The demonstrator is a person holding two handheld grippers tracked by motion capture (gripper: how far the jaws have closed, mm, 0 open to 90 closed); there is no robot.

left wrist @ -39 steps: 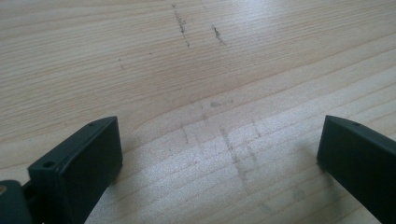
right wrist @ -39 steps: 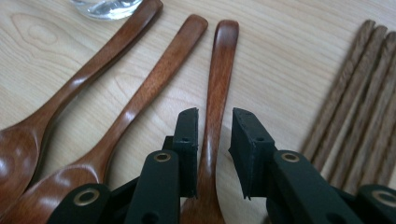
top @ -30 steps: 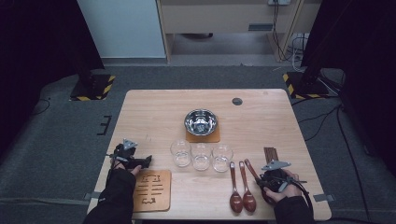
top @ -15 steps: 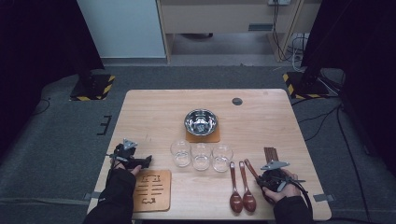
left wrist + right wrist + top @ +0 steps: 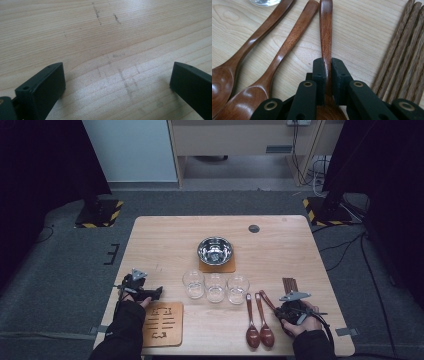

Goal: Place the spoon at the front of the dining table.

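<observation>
- Now, from the high view, my right gripper [image 5: 291, 306] sits at the near right of the bench [image 5: 165, 240], beside two spoons [image 5: 258, 320]; my left gripper [image 5: 141, 290] rests near the wooden trivet [image 5: 162, 324].
- In the left gripper view, my fingers [image 5: 42, 86] are spread wide, with nothing between them.
- In the right gripper view, my fingers [image 5: 319, 75] have just been closing and now pinch a third spoon [image 5: 326, 27] by its thin handle. Lifted fast, I think it could swing and bump the chopsticks [image 5: 404, 52].
</observation>
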